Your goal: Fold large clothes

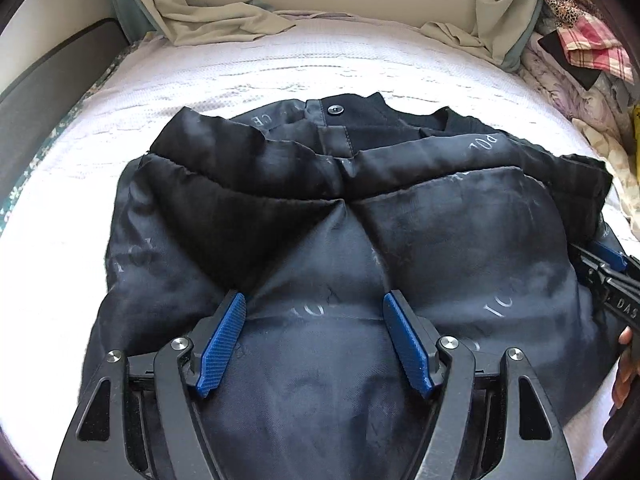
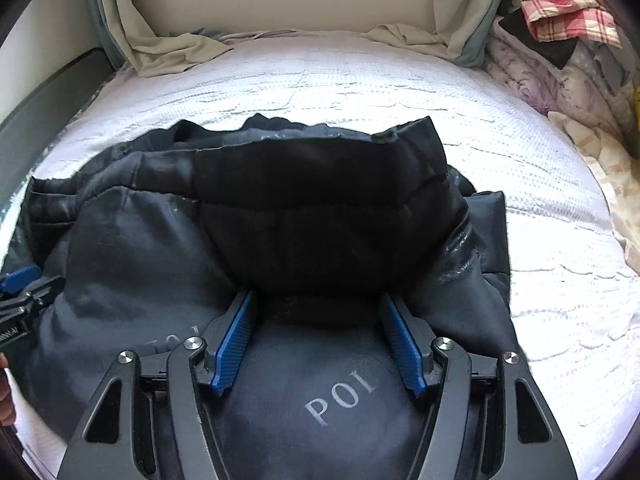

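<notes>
You are in a home bedroom: a white-quilted bed, with crumpled laundry heaped at upper right.

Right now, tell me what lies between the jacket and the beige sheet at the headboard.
Only bare white bedcover lies between the jacket and the beige sheet. Both wrist views show it; nothing else rests on that stretch.

garment lettering partly creased away; person's hand cut off
</notes>
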The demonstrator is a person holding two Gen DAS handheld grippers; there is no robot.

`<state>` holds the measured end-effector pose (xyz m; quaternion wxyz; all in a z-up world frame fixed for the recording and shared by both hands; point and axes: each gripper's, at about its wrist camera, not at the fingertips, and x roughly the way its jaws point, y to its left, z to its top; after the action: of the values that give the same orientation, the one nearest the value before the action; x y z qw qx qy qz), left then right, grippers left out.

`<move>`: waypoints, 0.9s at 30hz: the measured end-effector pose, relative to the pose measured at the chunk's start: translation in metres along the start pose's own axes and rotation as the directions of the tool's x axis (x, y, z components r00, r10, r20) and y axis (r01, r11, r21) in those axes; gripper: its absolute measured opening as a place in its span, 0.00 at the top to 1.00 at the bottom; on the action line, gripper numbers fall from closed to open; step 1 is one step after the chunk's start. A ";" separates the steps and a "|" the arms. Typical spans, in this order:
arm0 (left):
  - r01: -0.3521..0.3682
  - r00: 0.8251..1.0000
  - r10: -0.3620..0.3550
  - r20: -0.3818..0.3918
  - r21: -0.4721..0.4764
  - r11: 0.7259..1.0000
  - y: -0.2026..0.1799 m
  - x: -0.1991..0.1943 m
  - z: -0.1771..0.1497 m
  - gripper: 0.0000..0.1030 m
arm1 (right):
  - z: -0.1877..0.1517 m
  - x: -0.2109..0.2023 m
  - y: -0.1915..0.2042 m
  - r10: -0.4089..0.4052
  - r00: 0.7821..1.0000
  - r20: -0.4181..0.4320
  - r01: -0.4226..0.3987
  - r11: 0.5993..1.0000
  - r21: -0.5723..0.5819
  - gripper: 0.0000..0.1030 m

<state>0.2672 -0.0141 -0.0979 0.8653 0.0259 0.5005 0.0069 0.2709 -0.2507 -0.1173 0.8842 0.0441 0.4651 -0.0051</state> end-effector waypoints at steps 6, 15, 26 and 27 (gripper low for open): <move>0.011 0.999 -0.010 0.032 -0.015 1.000 0.002 -0.036 -0.006 0.22 | -0.002 -0.055 0.013 0.030 0.994 0.106 -0.024 0.998 -0.058 0.35; -0.121 0.992 0.118 0.034 0.108 0.987 -0.012 -0.018 -0.041 0.13 | -0.048 -0.033 0.040 -0.029 0.999 0.031 0.034 0.981 -0.193 0.34; -0.092 0.996 0.091 0.021 0.100 0.991 -0.004 -0.005 -0.046 0.11 | -0.058 -0.005 0.038 -0.015 1.000 0.008 0.016 0.985 -0.174 0.33; -0.097 0.995 0.095 0.025 0.103 0.990 -0.005 -0.004 -0.048 0.11 | -0.058 -0.003 0.039 -0.014 1.000 0.006 0.015 0.985 -0.173 0.33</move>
<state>0.2238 -0.0176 -0.1189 0.8664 0.0951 0.4898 0.0222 0.2234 -0.2073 -0.1446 0.8858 -0.0360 0.4618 0.0288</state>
